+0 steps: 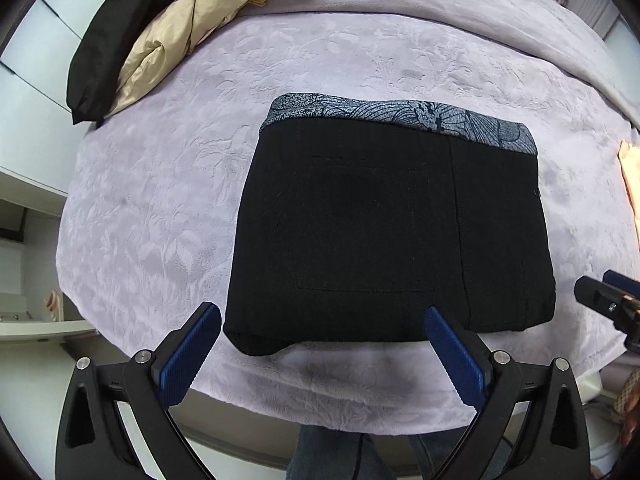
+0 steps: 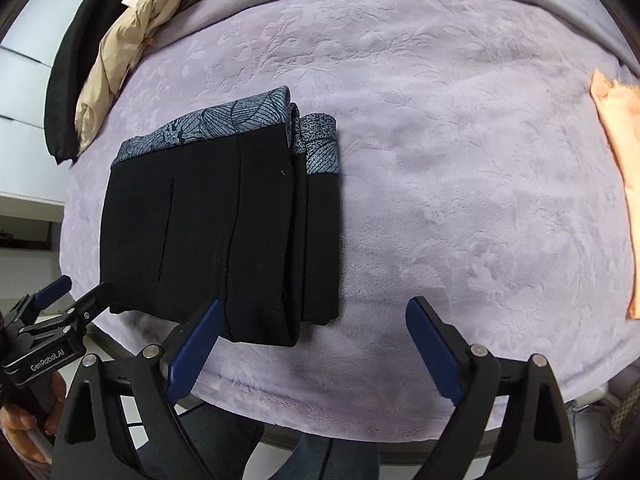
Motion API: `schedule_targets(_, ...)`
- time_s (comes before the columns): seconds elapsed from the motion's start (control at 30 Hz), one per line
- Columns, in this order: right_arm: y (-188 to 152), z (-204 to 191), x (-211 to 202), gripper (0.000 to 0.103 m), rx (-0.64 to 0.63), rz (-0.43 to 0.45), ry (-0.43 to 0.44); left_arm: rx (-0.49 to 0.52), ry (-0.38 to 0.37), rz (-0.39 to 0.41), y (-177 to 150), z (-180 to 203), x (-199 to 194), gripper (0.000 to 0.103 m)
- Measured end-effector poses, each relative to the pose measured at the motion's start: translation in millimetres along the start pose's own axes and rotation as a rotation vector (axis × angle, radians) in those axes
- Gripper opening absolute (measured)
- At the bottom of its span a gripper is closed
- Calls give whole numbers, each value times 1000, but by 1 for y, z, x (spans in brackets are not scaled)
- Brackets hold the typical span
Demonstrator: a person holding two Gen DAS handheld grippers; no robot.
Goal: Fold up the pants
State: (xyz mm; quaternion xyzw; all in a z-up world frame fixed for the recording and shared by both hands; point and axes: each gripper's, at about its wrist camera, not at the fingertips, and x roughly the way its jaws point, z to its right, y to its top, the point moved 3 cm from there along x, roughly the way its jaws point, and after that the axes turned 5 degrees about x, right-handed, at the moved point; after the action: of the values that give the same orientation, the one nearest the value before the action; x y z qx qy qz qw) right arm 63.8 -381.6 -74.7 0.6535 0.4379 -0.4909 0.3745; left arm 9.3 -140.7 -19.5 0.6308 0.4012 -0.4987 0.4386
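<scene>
The black pants (image 1: 384, 232) lie folded into a compact rectangle on the lavender blanket, with a blue leaf-print waistband along the far edge. In the right wrist view the pants (image 2: 216, 232) show stacked layers at their right side. My left gripper (image 1: 322, 320) is open and empty, just in front of the near edge of the pants. My right gripper (image 2: 314, 312) is open and empty, near the right front corner of the pants. The left gripper also shows in the right wrist view (image 2: 80, 292), and the right gripper shows at the right edge of the left wrist view (image 1: 600, 286).
A lavender embossed blanket (image 1: 168, 216) covers the bed. A beige and black jacket (image 1: 168, 40) lies at the far left. A peach cloth (image 2: 620, 168) lies at the right edge. The bed's front edge is just below the grippers.
</scene>
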Motion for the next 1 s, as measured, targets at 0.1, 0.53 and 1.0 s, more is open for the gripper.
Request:
schedule_targets(0.1, -4, -8, -5, 97, 6, 30, -4, 21, -2, 23, -1, -1, -4, 102)
schedule_targets(0.53, -36, -48, -13, 98, 78, 82, -113, 76, -38, 58, -14, -29, -2, 102)
schedule_targets(1.0, -48, -75, -29, 98, 80, 124, -170, 70, -72, 85, -18, -44, -10, 102)
